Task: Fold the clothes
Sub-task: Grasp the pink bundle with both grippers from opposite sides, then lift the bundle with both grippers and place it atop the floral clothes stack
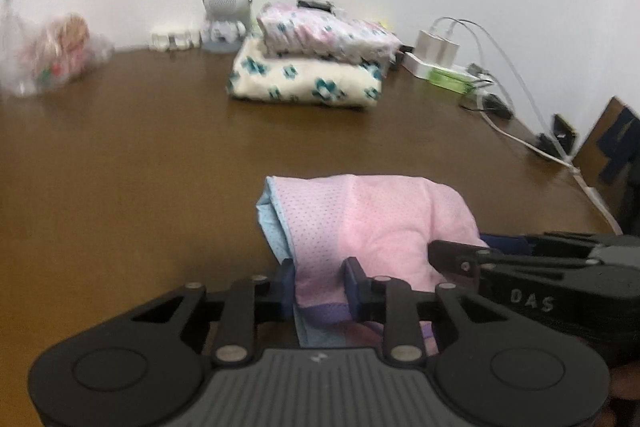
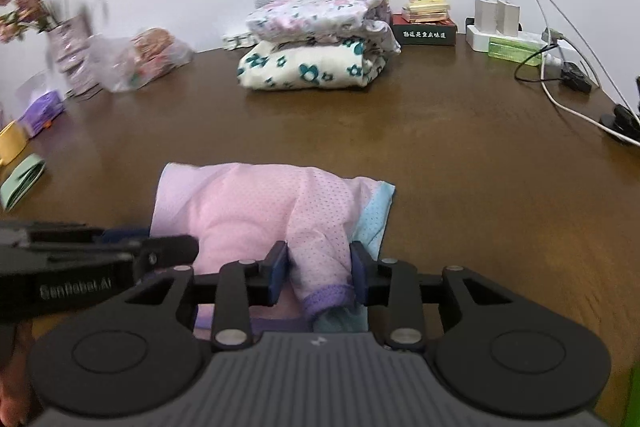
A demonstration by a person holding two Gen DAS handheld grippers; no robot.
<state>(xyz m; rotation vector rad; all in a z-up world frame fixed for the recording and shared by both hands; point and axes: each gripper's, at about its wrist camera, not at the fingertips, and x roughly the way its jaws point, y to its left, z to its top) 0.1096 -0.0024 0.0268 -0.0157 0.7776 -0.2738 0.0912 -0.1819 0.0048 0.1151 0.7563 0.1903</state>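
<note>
A pink mesh garment (image 1: 360, 223) with light blue lining and a purple hem lies folded on the brown table (image 1: 140, 155). My left gripper (image 1: 320, 285) is shut on its near left edge. My right gripper (image 2: 320, 275) is shut on its near right edge, on a bunched fold of the pink garment (image 2: 260, 211). The right gripper shows at the right of the left wrist view (image 1: 520, 275). The left gripper shows at the left of the right wrist view (image 2: 100, 259).
A stack of folded floral clothes (image 1: 308, 67) (image 2: 316, 47) sits at the table's far side. A power strip with chargers and cables (image 2: 508, 31) is at the far right. A plastic bag (image 2: 148, 63), flowers (image 2: 32, 7) and small packets (image 2: 24, 179) are at the left.
</note>
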